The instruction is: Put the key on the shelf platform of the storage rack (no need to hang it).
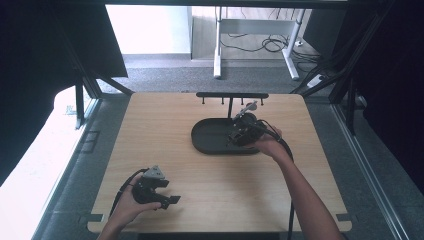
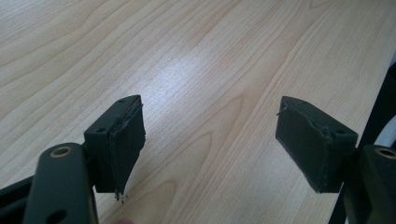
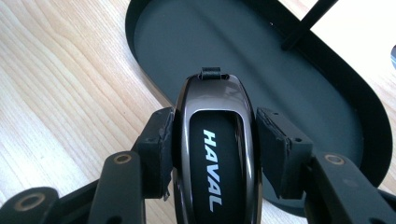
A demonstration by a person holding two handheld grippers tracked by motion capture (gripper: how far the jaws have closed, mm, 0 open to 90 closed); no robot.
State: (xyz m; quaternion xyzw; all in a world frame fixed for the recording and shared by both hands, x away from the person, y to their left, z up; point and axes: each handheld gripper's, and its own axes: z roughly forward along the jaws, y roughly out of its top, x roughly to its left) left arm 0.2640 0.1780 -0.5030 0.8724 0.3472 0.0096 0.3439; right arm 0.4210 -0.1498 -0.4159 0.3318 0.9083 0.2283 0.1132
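Counter [image 1: 200, 175] carries an oval black tray [image 3: 373, 121] just beyond the right tool [image 3: 212, 154], which grips a glossy key fob [image 3: 215, 140] by its long sides: light, rigid, probably slippery. Left tool [image 2: 210, 144] gapes empty.

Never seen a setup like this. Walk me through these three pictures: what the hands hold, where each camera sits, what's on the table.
No robot here: a person holds a two-jaw gripper in each hand. The high view looks down on a wooden table. The other two cameras ride on the grippers. The left gripper is open above bare wood. The right gripper is shut on a Haval car key fob, over a black oval tray. A black hook rack rises behind the tray.
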